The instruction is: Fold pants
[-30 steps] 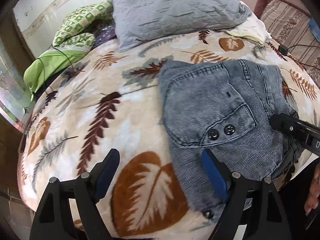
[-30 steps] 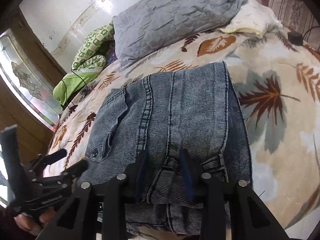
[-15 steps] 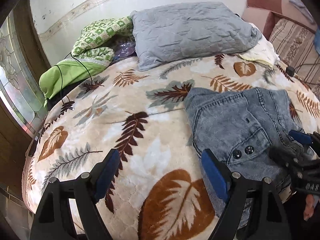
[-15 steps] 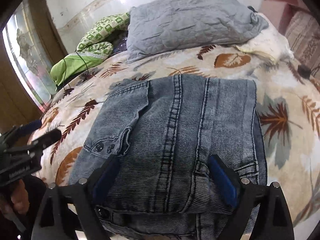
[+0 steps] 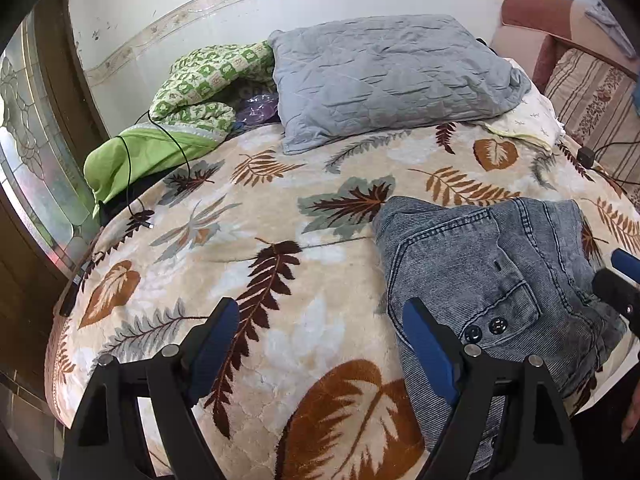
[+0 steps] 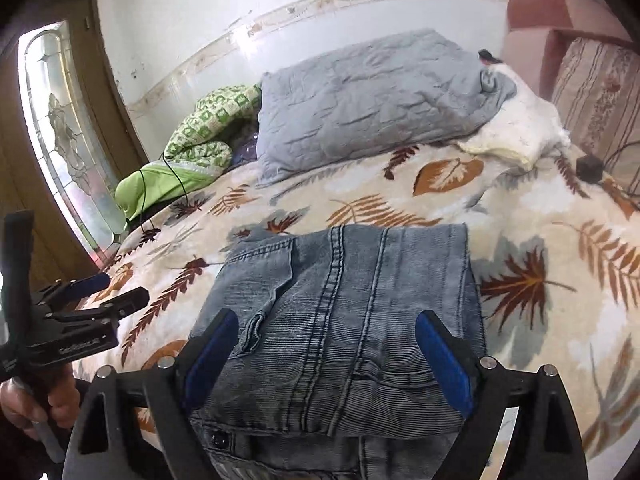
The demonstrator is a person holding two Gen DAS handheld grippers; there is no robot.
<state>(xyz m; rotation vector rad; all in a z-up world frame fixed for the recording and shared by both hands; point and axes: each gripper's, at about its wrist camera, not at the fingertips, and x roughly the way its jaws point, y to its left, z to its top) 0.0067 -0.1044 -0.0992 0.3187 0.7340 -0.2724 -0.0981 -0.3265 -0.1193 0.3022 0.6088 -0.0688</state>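
Now we log both grippers clear of the cloth. A second ago the right gripper had its blue pads pinched on a waistband fold; its jaws now stand wide apart, holding nothing, hovering above the pants. The left gripper is likewise spread and empty over the blanket, and sits higher and further back than before. The pants lie as a compact stacked rectangle at 3 o'clock in the left view, near the bed's front edge, well apart from the grey pillow at 12. We judge the last fold released and the task essentially done.
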